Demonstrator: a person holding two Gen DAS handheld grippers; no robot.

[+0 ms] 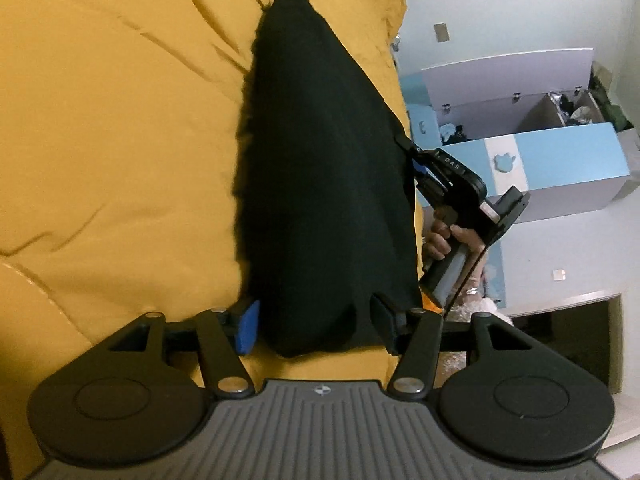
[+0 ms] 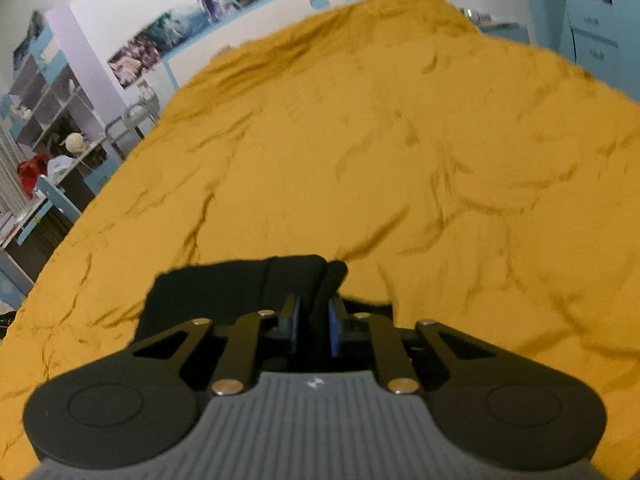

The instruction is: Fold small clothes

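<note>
A bed under a wrinkled mustard-yellow quilt (image 1: pixel 120 128) fills both views. On the quilt lies a black garment (image 1: pixel 320 184). The left tool (image 1: pixel 314 326) stands spread wide, its pads on either side of the garment's near end without pressing it. The right tool (image 2: pixel 314 326) is clenched on the garment's edge.

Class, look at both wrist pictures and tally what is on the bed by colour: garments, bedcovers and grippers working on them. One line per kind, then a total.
Black garment: 1
Yellow bedcover: 1
Black grippers: 2, left gripper and right gripper
Total: 4
</note>
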